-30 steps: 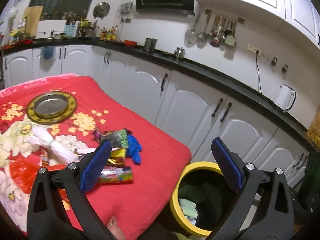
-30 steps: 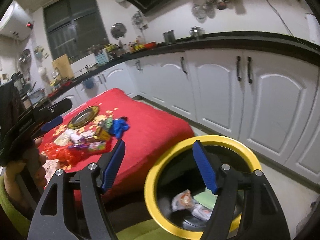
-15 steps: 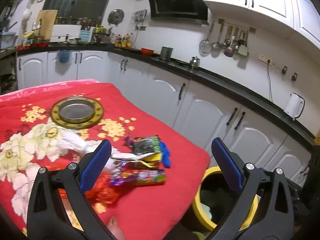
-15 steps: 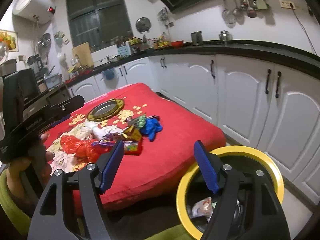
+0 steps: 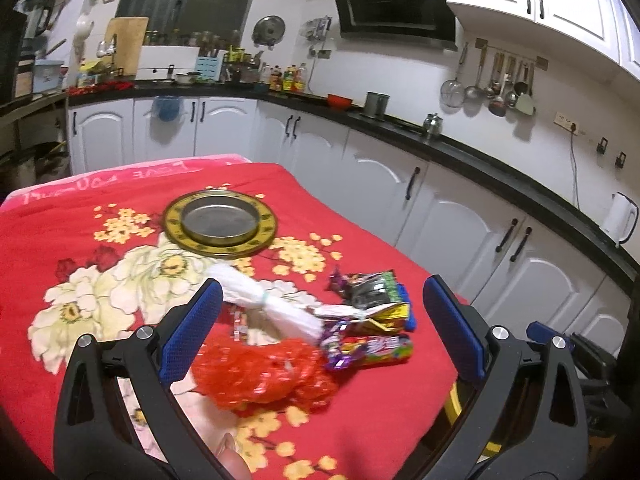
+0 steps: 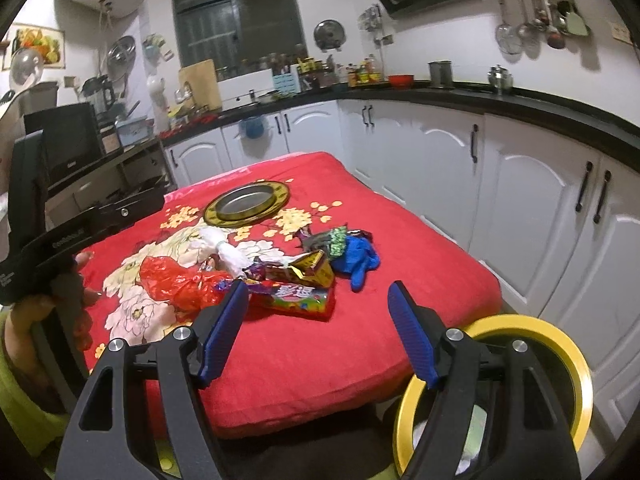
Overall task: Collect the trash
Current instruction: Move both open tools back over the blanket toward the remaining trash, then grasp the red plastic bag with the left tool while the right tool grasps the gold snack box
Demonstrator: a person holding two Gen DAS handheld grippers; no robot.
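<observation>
Trash pile (image 5: 320, 340) of wrappers and red plastic lay on the red cloth (image 5: 120, 200), just ahead of the left gripper (image 5: 320, 328), jaws spread and empty, right gripper (image 6: 316, 328) likewise spread, yellow-rimmed bin (image 6: 576, 360) beside the table, contents perhaps trash.

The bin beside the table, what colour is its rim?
Yellow rim, seen best in the right wrist view.
</observation>
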